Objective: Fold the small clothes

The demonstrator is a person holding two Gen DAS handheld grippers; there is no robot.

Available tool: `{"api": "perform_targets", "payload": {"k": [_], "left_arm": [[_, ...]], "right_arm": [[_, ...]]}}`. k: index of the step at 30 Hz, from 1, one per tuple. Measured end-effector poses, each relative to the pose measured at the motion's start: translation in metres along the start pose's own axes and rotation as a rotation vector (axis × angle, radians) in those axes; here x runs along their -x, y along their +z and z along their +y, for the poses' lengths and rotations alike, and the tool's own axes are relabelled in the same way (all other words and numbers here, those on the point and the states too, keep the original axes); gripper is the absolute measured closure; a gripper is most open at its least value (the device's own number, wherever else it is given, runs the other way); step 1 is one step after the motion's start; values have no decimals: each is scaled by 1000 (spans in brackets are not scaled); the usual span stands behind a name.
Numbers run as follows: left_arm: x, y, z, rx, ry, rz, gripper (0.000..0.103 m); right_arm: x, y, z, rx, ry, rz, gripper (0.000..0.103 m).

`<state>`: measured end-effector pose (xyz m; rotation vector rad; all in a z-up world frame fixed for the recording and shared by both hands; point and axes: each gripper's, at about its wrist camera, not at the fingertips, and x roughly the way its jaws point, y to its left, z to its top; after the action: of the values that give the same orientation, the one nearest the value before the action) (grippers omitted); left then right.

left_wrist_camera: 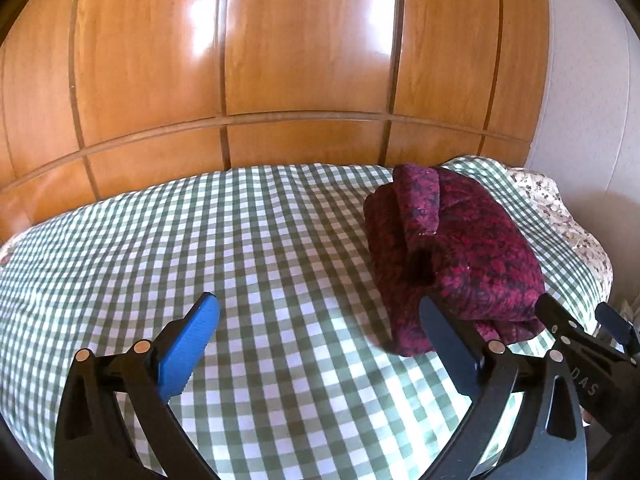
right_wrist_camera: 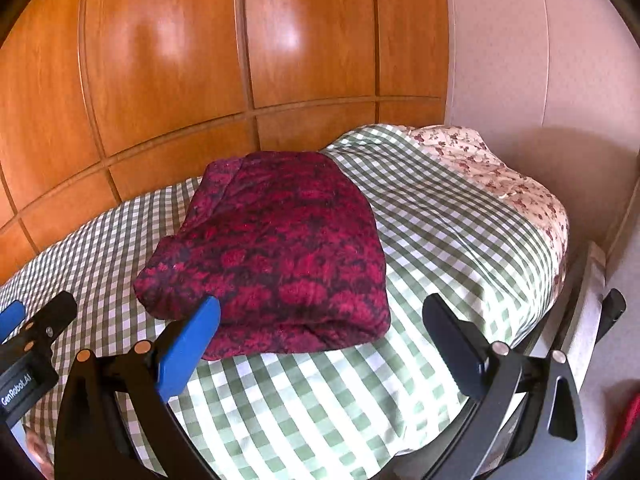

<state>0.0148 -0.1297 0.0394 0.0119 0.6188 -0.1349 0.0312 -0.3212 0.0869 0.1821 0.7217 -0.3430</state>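
Observation:
A dark red patterned garment [right_wrist_camera: 276, 256] lies folded in a compact bundle on the green-and-white checked bed cover [right_wrist_camera: 440, 232]. In the left wrist view the garment [left_wrist_camera: 464, 256] is at the right, with a rolled fold on its left side. My left gripper [left_wrist_camera: 320, 316] is open and empty, held above the cover just left of the bundle. My right gripper [right_wrist_camera: 320, 316] is open and empty, just in front of the bundle's near edge. Each gripper shows at the edge of the other's view.
A glossy wooden panelled wardrobe [left_wrist_camera: 304, 60] runs along the far side of the bed. A floral pillow [right_wrist_camera: 504, 176] lies at the bed's right end, against a pale wall [right_wrist_camera: 540, 60]. The checked cover [left_wrist_camera: 180, 248] stretches left of the bundle.

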Motion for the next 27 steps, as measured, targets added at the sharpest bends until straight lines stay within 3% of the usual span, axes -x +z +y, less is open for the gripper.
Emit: {"api": "perform_targets", "payload": {"k": [14,23,27], "left_arm": [[-4,-12,8,26,-4,44,4],[5,-13,9,28,37,-17,4],[3,-16,7,27,47,-17,4]], "right_arm": [[6,-6,-3,18,-42,12,2],[-1,-13,12,66,-3,-19,2],[-10,-18,9,59,13,9,2]]}}
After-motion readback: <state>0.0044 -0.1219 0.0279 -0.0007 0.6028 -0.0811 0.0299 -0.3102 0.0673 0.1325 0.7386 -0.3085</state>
